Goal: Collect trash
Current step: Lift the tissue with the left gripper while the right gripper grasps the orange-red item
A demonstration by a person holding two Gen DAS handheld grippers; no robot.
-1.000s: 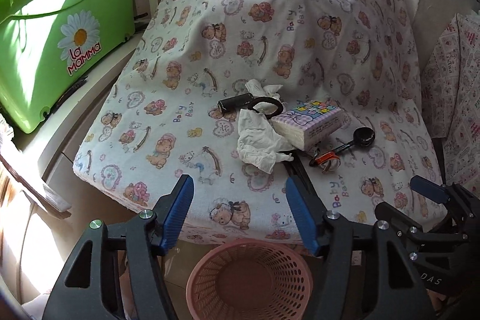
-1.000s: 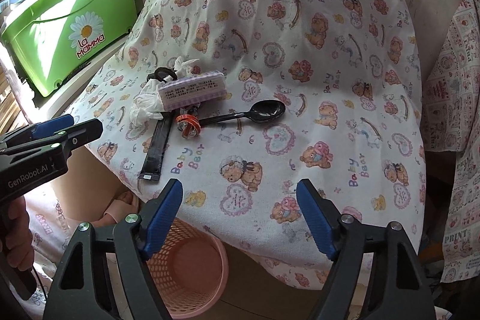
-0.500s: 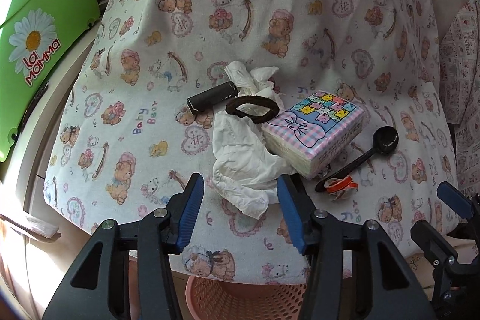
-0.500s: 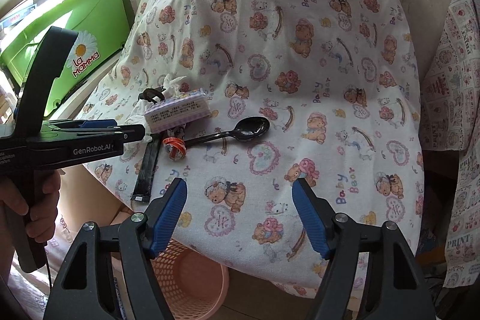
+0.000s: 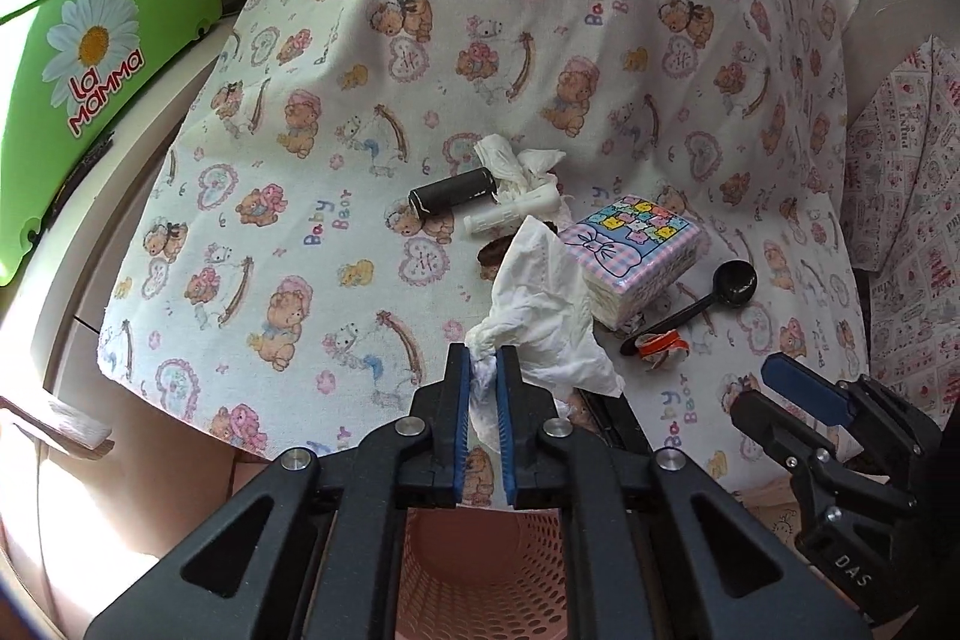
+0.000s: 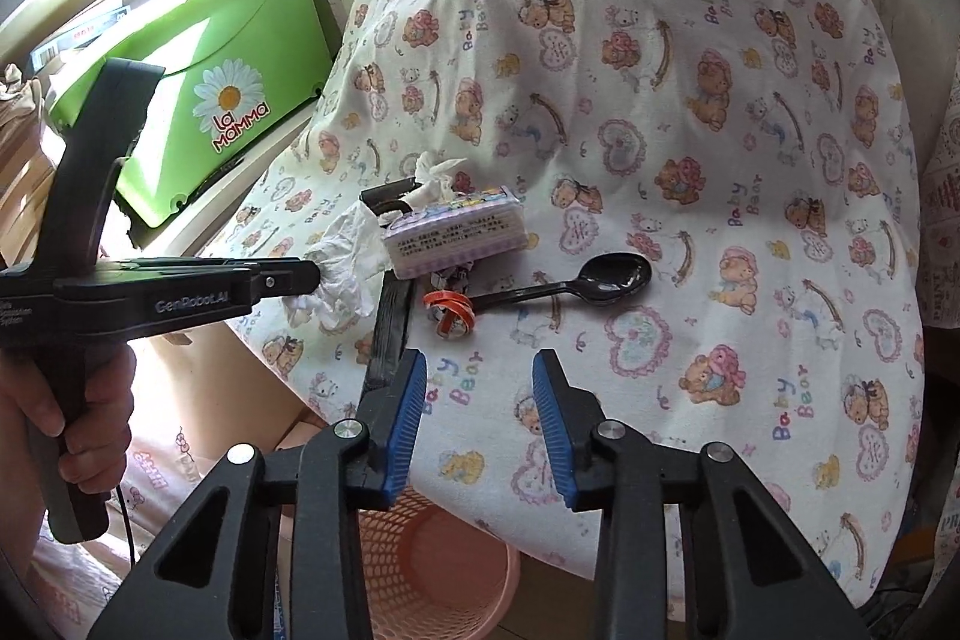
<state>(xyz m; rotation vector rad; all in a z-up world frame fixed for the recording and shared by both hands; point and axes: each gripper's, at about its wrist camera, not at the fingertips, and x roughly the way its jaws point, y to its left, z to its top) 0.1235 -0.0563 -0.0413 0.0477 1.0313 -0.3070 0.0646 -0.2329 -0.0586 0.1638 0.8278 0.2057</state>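
Right wrist view alone shows hand (image 6: 66, 400) holding left gripper (image 6: 312, 274).

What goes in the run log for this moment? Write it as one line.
left gripper: shut on white tissue | right gripper: closing, empty | pink basket: below

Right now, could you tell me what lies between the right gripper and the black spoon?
Only bare bear-print cloth; the right gripper is closing on nothing below the black spoon, per the right wrist view.
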